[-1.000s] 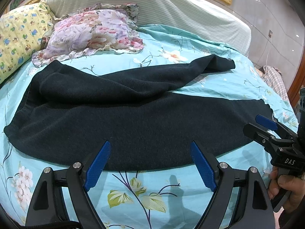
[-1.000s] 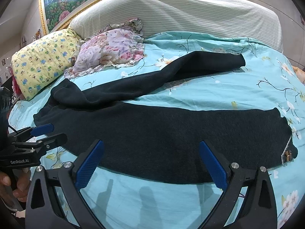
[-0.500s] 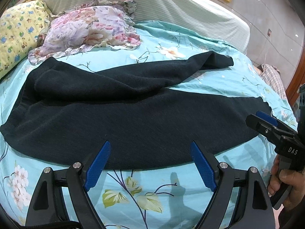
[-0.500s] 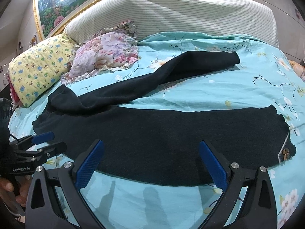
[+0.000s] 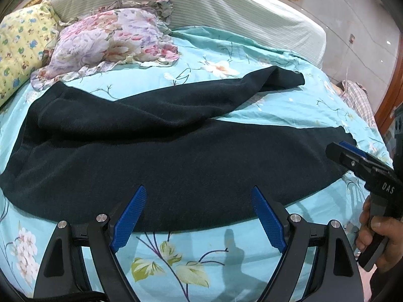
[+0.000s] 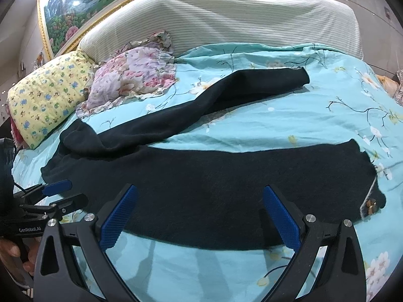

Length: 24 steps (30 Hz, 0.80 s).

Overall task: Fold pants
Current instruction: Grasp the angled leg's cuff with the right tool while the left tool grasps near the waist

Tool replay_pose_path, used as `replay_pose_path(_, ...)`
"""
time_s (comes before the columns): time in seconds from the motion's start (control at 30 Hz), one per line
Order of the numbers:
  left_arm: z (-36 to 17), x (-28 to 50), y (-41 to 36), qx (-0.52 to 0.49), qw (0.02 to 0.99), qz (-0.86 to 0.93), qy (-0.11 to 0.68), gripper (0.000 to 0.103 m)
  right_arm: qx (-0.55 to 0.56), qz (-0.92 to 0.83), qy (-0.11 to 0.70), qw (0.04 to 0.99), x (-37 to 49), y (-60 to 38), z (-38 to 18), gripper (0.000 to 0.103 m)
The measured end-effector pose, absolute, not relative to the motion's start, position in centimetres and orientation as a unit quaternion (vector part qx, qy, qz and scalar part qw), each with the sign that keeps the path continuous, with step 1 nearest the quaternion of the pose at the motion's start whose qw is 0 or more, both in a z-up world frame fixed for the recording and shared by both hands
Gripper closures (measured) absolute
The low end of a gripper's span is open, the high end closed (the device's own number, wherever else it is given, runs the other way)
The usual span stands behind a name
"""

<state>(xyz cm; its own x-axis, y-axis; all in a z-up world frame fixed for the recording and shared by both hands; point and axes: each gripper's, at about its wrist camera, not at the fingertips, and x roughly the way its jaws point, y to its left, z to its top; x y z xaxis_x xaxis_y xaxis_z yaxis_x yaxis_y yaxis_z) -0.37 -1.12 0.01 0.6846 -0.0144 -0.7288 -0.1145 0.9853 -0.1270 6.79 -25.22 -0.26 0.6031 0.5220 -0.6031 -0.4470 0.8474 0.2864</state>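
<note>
The bed fills the room's middle, spread with a turquoise cover printed with flowers and branches, and everything else sits in relation to it. At its head stands a pale striped headboard, with a gold-framed painting on the wall just above. Against the headboard, at the bed's head-left corner, lie two pillows side by side and touching: a yellow pillow with small blue and green figures, and a floral pillow in pink and lilac with a frilled edge.

The pants lie flat across the bed, dark and thick, with the waist toward the pillow side. One leg runs straight along the bed's near edge, ending at a cuff where a small tag shows. The other leg splays off at an angle toward the headboard, rumpled where it leaves the seat. The two legs lie apart, with a wedge of turquoise cover between them.

The left tool hovers over the near edge of the bed, its blue-padded fingers spread wide with the pants' hem between them, gripping nothing. The right tool hangs the same way further along the straight leg, fingers also wide apart and empty. In the left wrist view a hand holds the right tool's handle off the bed's near corner.
</note>
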Motion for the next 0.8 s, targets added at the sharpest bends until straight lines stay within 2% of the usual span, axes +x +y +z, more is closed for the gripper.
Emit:
replay_pose_path(0.33, 1.3, 2.8, -1.6, -0.059, 0.914, 0.010, 0.401, 0.017, 0.081, 0.231, 0.362, 0.899, 10.6, -27.3, 1.0, 0.003)
replay_pose_path(0.8, 3.4, 11.4, -3.9, 0.007, 0.907, -0.033, 0.419, 0.016, 0.141, 0.202, 0.377, 0.893, 19.7, -29.7, 2.9, 0.003)
